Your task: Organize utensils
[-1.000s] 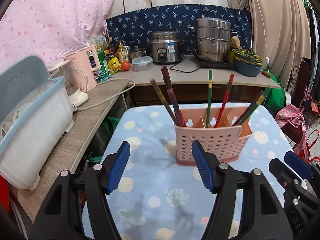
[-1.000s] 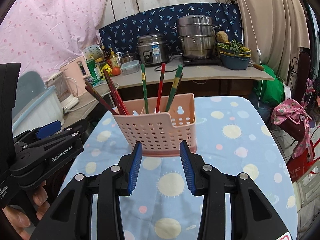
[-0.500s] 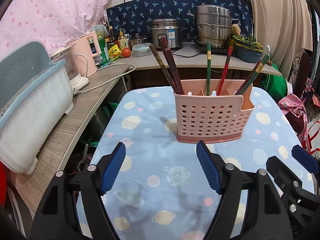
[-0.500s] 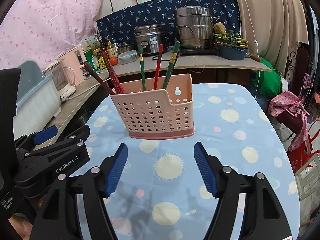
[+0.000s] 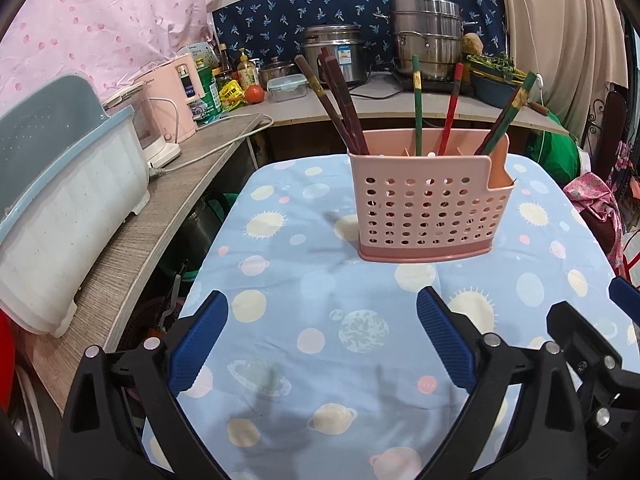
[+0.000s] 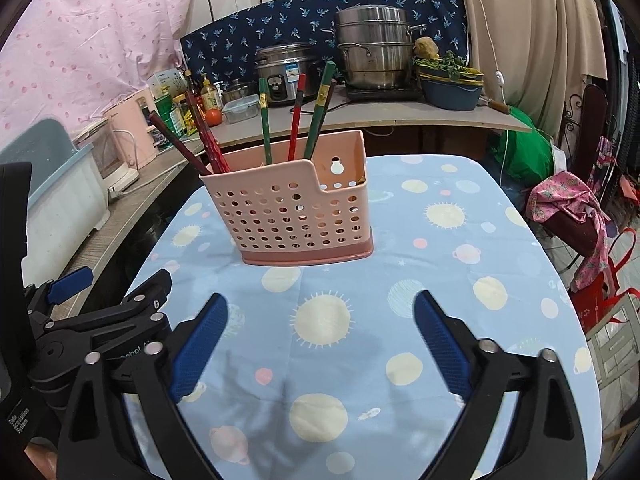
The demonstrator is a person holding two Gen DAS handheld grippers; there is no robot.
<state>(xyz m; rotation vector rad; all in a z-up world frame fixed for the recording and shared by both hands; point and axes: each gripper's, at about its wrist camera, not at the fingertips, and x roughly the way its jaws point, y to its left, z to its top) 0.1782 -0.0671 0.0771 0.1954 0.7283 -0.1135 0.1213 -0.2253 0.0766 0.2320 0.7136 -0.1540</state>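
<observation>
A pink perforated utensil basket (image 5: 430,208) stands upright on the blue planet-print table (image 5: 360,344); it also shows in the right wrist view (image 6: 296,216). Dark red chopsticks (image 5: 340,108) lean in its left compartment, green and red chopsticks (image 5: 418,104) stand in the middle, and more (image 5: 508,114) lean at the right. My left gripper (image 5: 322,336) is open and empty, well in front of the basket. My right gripper (image 6: 320,340) is open and empty, also in front of it. The left gripper appears at the left of the right wrist view (image 6: 100,312).
A wooden counter (image 5: 160,216) runs along the left with a white and blue tub (image 5: 60,208), a pink kettle (image 5: 176,104), bottles and a tomato (image 5: 255,94). A rice cooker (image 5: 336,56) and steel steamer pot (image 5: 426,36) stand behind. Bags (image 6: 572,212) lie right of the table.
Both grippers have pulled back from the basket and tilted up. The right gripper's jaws have opened wide, the left's slightly wider. The basket and chopsticks have stayed in place.
</observation>
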